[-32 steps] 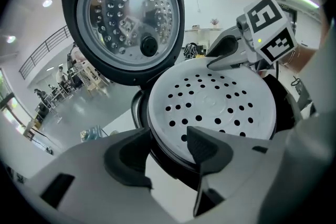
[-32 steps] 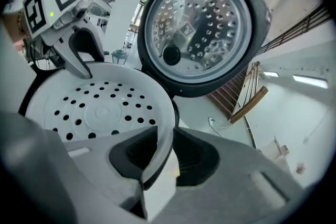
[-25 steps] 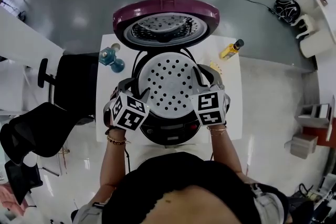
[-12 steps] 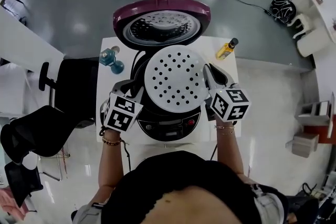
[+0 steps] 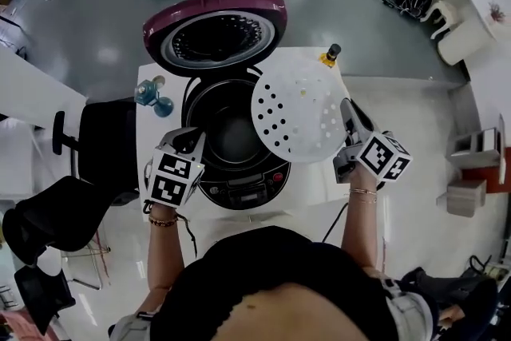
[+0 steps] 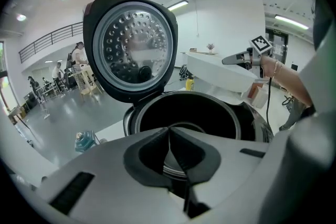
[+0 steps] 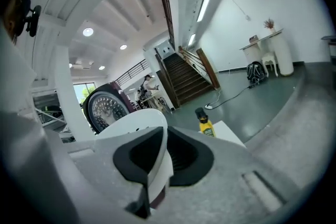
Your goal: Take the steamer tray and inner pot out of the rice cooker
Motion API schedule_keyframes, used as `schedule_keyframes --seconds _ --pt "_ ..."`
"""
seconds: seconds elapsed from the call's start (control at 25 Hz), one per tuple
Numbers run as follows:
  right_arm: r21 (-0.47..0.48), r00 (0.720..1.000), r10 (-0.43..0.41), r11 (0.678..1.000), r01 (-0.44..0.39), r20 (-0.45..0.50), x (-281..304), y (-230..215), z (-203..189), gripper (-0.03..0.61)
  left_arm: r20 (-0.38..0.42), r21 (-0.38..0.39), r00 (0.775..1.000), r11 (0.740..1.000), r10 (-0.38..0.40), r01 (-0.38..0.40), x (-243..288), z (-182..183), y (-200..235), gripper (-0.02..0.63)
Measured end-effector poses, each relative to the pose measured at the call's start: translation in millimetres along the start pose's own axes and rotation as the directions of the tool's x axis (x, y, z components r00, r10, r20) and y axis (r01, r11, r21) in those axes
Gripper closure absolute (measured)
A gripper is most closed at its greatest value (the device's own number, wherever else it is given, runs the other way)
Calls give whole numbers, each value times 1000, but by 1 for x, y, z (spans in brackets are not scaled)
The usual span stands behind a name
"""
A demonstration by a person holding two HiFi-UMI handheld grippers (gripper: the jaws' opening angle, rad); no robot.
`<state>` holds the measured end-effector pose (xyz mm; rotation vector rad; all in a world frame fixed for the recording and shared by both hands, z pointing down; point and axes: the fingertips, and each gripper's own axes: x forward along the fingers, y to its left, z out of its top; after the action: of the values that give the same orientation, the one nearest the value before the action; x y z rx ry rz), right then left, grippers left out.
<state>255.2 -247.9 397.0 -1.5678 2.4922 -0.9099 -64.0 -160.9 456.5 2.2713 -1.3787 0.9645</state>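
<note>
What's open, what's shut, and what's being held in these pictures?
Maroon rice cooker lid: open, tipped up at the back.
White round steamer tray with holes: out of the cooker, held tilted by its edge.
Dark inner pot: still inside the cooker.
Left tongs: shut, empty.
Right tongs: shut on the steamer tray.
Yellow bottle with black cap: upright, capped.

Rice cooker (image 5: 239, 180): black body, maroon lid (image 5: 214, 32) swung open.
Inner pot (image 5: 226, 126): dark, seated inside it.
Steamer tray (image 5: 299, 116): white perforated disc, tilted, aloft at its right.
</note>
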Motion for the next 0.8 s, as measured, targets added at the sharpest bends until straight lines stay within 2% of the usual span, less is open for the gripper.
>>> schedule_keyframes --seconds 0.16,0.32,0.56,0.8 --pt "1 992 -124 992 124 2 -28 -49 -6 549 0 -6 999 999 -36 36 3 -2 -6 607" --pt "20 968 -250 968 250 -31 -53 -104 -32 549 0 -11 999 999 -45 45 9 -5 -9 607" --pt "122 935 -331 931 345 -126 -79 -162 -91 549 6 -16 999 999 -42 42 10 -1 -9 607" --pt "122 909 -360 913 390 -211 -84 -196 -147 549 -7 -18 999 999 -41 41 15 -4 -12 607"
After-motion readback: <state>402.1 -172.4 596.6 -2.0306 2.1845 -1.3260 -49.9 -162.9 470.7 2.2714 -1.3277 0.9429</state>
